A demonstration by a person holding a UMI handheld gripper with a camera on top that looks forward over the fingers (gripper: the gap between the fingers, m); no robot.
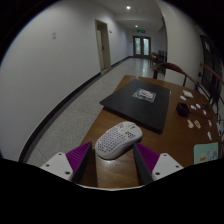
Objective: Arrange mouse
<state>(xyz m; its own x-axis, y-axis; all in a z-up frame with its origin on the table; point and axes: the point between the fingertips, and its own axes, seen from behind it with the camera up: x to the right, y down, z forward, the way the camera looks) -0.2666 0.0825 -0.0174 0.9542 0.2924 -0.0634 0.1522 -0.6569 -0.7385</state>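
A white perforated mouse (118, 140) sits between the tips of my gripper (115, 152), over the near end of a wooden table (112, 172). Both purple pads (82, 156) press on its sides, left and right, so the fingers are shut on the mouse. The rear of the mouse points toward me and its front points toward the far end of the table. Whether its underside touches the wood is hidden.
A black mat (140, 100) with a small white item (146, 94) on it lies beyond the mouse. A dark round object (183, 108) and white items (190, 95) lie right. A chair (172, 70) stands behind. Floor drops off left.
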